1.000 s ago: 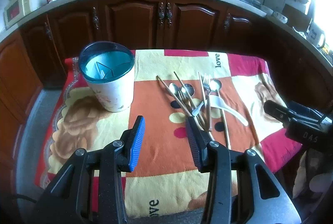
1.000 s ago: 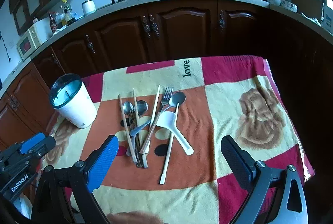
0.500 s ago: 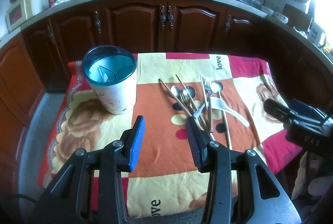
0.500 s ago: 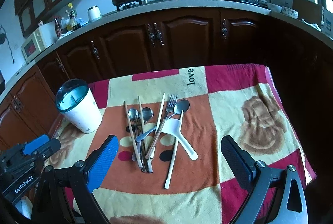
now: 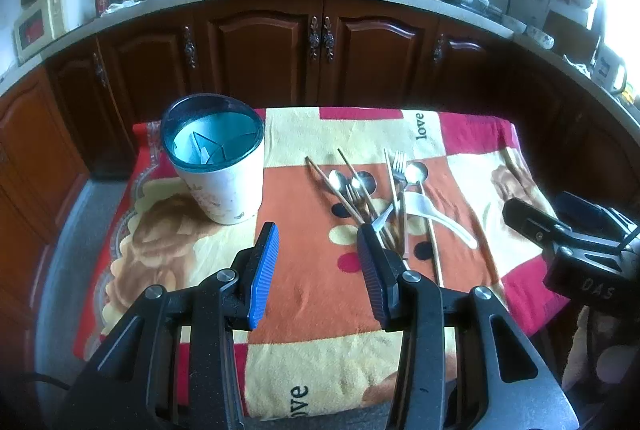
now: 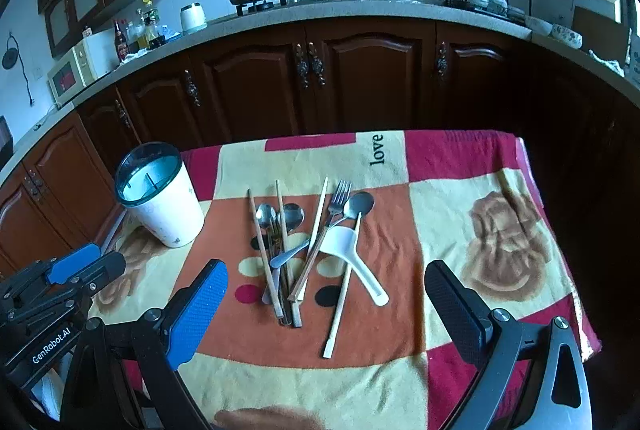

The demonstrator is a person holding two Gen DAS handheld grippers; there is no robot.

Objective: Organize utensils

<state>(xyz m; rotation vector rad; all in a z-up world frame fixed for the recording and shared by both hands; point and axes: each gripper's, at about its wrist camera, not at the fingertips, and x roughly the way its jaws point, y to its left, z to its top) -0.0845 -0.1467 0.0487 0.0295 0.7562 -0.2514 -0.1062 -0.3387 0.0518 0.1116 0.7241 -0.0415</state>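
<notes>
A pile of utensils lies mid-table on the patterned cloth: metal spoons, a fork, chopsticks and a white plastic spoon. The same pile appears in the left wrist view. A white utensil holder with a teal divided rim stands upright at the left. My left gripper hovers open over the cloth in front of the holder and pile, nothing between its pads. My right gripper is wide open near the table's front edge, short of the pile, empty.
The cloth covers a small table; its edges drop off right and front. Dark wooden cabinets stand behind, with a counter carrying a pot, a wok, bottles and a dish rack. Part of a hand shows at the bottom of the right wrist view.
In the right wrist view the table has slid slightly lower and more of the kitchen shows above. The left view has barely shifted. Both grippers stay open and empty.
</notes>
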